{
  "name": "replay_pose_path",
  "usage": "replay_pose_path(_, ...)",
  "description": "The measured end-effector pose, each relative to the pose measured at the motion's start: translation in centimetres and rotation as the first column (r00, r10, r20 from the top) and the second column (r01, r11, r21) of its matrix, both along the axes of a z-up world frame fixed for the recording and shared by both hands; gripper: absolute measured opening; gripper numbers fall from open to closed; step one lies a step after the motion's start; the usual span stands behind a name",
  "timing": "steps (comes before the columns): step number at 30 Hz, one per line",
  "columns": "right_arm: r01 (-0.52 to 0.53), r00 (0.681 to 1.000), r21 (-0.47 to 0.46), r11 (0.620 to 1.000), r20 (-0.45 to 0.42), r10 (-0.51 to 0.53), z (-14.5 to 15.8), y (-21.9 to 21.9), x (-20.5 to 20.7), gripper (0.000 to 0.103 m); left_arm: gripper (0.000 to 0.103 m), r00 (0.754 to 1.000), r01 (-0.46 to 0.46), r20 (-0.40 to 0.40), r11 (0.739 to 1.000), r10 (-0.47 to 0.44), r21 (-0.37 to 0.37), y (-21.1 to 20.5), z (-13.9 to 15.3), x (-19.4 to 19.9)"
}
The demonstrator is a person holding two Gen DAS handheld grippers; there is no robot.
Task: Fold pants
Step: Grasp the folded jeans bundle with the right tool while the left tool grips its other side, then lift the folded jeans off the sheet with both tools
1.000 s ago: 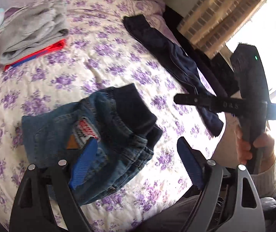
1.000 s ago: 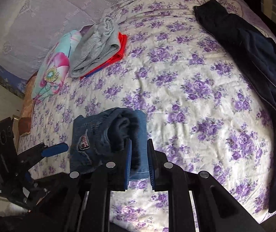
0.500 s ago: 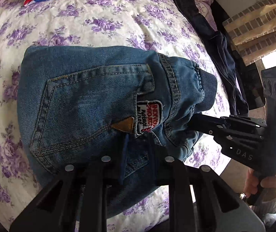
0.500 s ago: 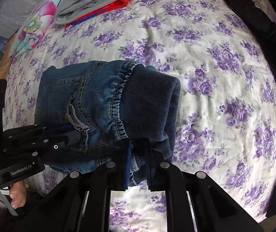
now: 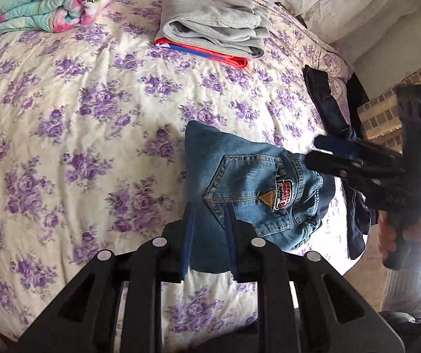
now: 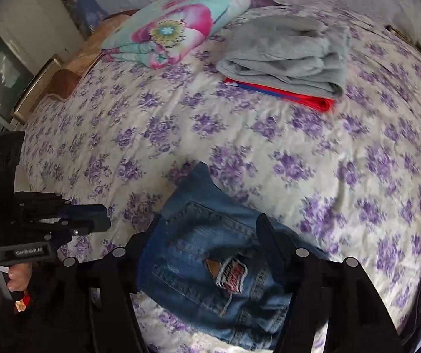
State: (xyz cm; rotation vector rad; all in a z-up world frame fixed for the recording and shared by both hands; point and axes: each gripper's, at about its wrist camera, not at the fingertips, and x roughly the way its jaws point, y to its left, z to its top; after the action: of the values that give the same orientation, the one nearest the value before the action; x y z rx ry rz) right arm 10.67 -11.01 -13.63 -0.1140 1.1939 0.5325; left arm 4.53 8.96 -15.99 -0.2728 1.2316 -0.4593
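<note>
The folded blue jeans (image 5: 248,188) with a red-and-white patch lie on the floral bedspread (image 5: 78,123), also in the right wrist view (image 6: 210,264). My left gripper (image 5: 209,229) is nearly closed around the jeans' near left edge, denim between its blue pads. My right gripper (image 6: 210,229) is open, its fingers spread either side of the jeans; in the left wrist view its fingers (image 5: 331,161) lie over the waistband end. From the right wrist view the left gripper (image 6: 92,220) shows at the left.
A folded grey garment (image 5: 213,26) lies on a red one (image 5: 207,54) at the far side of the bed. A flowered quilt (image 5: 54,0) sits far left. Dark navy pants (image 5: 328,108) drape along the bed's right edge. A brick wall stands at right.
Both grippers pulled back and up from the jeans, which now lie further off on the bed. My right gripper let go and opened wide. My left gripper stays on the denim edge.
</note>
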Motion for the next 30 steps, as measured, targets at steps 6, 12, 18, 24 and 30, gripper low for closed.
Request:
replay_pose_path(6, -0.156, 0.988, -0.216, 0.964, -0.052, 0.149, -4.9, 6.0, 3.9, 0.039, 0.018, 0.994, 0.107, 0.001, 0.993, -0.107, -0.041, -3.9, -0.9, -1.4)
replay_pose_path(12, -0.163, 0.982, -0.313, 0.936, -0.145, 0.122, -9.2, 6.4, 5.0, 0.045, 0.018, 0.967, 0.234, -0.105, 0.972, -0.233, -0.006, -9.4, -6.3, -1.3)
replay_pose_path(18, -0.097, 0.982, -0.256, 0.962, -0.183, 0.051, -10.2, 4.9, 5.7, 0.056, 0.019, 0.961, 0.221, -0.162, 0.974, -0.226, -0.043, -9.0, -7.6, -0.5)
replay_pose_path(24, 0.054, 0.997, -0.034, 0.998, -0.060, -0.056, -0.4, -0.4, 3.6, 0.060, 0.031, 0.971, 0.185, -0.139, 0.980, -0.195, -0.076, -6.6, -4.3, -0.5)
replay_pose_path(30, 0.303, 0.952, 0.035, 0.952, -0.066, -0.300, 2.0, -10.3, -1.9, 0.086, 0.067, 0.989, 0.018, -0.143, 0.995, -0.031, -0.096, -2.0, -3.8, 0.9)
